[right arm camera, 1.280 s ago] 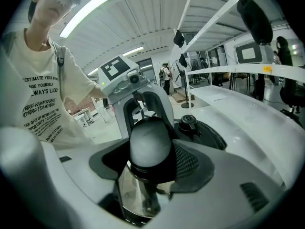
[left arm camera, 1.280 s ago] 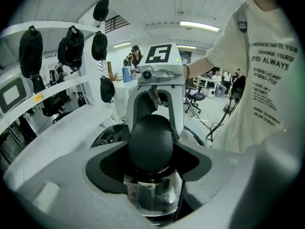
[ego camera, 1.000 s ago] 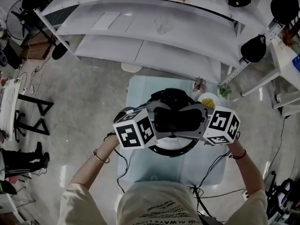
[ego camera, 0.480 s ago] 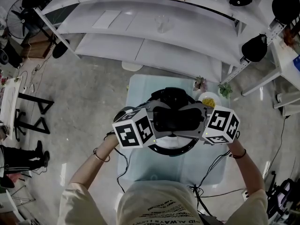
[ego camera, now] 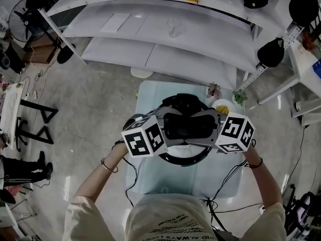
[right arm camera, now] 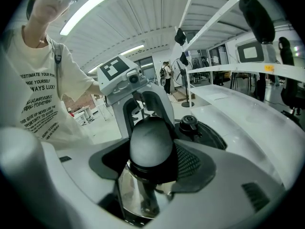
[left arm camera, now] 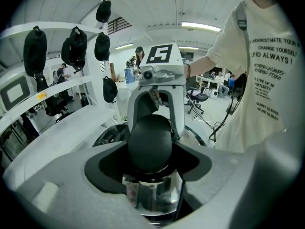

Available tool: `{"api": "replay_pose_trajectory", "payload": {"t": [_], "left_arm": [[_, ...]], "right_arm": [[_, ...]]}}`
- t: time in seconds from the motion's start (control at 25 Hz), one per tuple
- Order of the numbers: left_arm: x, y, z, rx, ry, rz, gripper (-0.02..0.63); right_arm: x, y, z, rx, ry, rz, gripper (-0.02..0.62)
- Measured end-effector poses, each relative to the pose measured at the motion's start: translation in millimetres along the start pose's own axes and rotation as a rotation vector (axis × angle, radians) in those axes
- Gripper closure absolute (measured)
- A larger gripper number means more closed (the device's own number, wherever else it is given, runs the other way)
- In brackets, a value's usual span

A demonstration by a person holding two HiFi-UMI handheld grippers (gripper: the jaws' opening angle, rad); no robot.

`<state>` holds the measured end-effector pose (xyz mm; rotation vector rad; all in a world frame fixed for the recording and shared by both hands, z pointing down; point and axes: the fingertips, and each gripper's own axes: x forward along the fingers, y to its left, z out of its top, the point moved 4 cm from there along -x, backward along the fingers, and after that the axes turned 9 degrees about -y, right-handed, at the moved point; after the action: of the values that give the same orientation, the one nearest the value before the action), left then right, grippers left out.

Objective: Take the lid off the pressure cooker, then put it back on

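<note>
The left tongs (ego camera: pixel 168 130) pinch the black lid handle (ego camera: pixel 189 127) of the pressure cooker (ego camera: pixel 184 159) from 9 o'clock. The right tongs (ego camera: pixel 212 129) pinch it from 3 o'clock, above the table (ego camera: pixel 150 97).

The pale table (ego camera: pixel 150 98) sits right below me. At its far right corner I see a bowl of something yellow (ego camera: pixel 223 108), a little potted plant (ego camera: pixel 213 90) just beside it, and a second plant (ego camera: pixel 240 96) just off the table. Beyond the table's far edge runs a white shelf unit (ego camera: pixel 165 49) bearing a glass (ego camera: pixel 173 28). Black caps (ego camera: pixel 271 52) hang to the table's far right.
</note>
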<state>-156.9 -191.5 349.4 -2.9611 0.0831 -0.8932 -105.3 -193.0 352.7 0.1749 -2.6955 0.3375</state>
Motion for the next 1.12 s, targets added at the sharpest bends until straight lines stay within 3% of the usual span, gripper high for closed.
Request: {"api": "replay_pose_trajectory", "payload": {"t": [0.16,0.44,0.96,1.12], "left_arm": [[-0.6,0.0,-0.8,-0.009,-0.009,0.03,0.315],[-7.1,-1.2,-5.1,-0.052,-0.075,0.175,0.308],[-29.3,-19.3,-9.9,-0.165,-0.238,0.537,0.31],[-37.8,-31.4,-10.4,-0.19,-0.27,0.62,0.31]], "right_arm": [[-1.0,0.3,0.1,-0.01,-0.006,-0.023,0.318],[-5.9,-1.5,-1.5,-0.002,-0.044,-0.119,0.305],[-24.2,11.3,-8.7,0.02,-0.238,-0.394,0.307],[-32.2,20.4,-7.7,0.027,-0.296,-0.451,0.342]]}}
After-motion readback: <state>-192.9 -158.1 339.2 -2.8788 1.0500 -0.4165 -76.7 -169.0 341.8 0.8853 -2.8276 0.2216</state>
